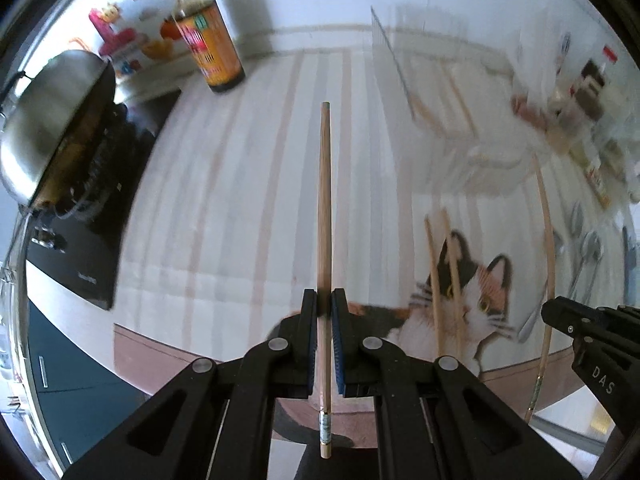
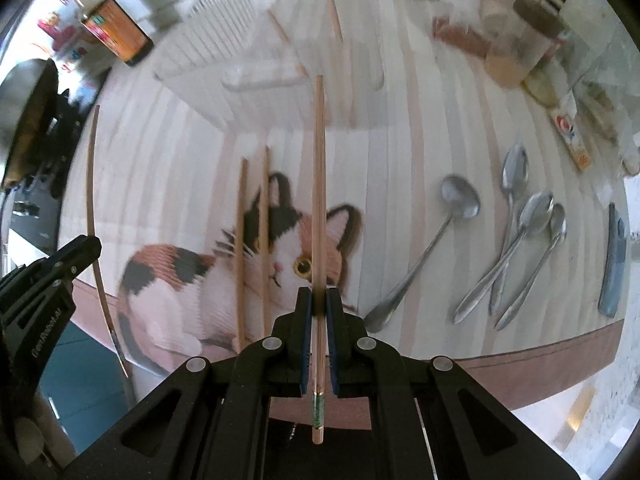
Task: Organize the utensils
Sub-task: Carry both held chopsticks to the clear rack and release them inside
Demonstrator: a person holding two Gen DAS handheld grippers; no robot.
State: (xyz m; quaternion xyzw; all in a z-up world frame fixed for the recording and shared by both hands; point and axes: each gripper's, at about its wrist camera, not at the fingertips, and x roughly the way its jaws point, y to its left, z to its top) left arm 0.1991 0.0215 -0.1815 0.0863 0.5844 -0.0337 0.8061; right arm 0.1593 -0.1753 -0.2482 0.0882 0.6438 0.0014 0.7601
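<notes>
Left wrist: left gripper (image 1: 324, 304) fingers pinching chopstick (image 1: 325, 200) near decorated butt; right gripper (image 2: 319, 300) likewise pinching second chopstick (image 2: 319, 184). Light, stiff, likely slippery.

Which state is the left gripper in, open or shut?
Shut. The left gripper has its blue pads pressed on both sides of a wooden chopstick, which runs straight between its fingers.

Two chopsticks (image 2: 252, 248) lying on mat (image 2: 400, 152), spoons (image 2: 516, 240) lying right of them, rack (image 2: 256, 76), seemingly holding chopsticks, standing behind.
</notes>
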